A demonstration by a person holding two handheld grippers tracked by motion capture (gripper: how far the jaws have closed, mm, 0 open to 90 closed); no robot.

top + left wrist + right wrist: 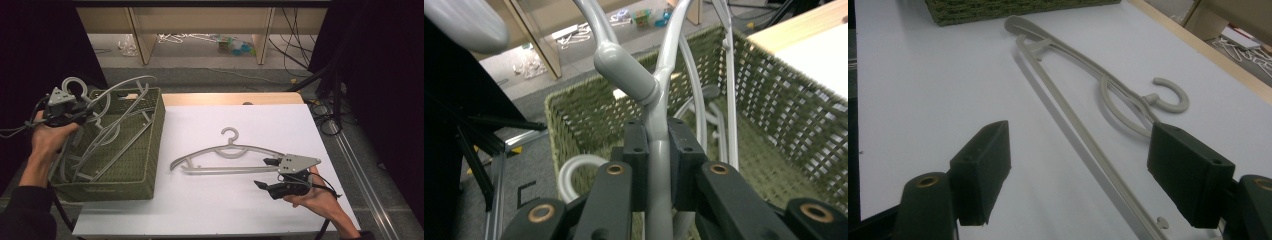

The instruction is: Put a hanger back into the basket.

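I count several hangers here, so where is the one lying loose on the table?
In the high view the hanger lies flat on the white table, right of the green basket, its right end between the open jaws of the right tool.

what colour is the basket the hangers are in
Olive green, an open woven mesh; the basket shows best in the high view.

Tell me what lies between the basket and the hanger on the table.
Nothing: the high view shows bare white table between the basket and the hanger.
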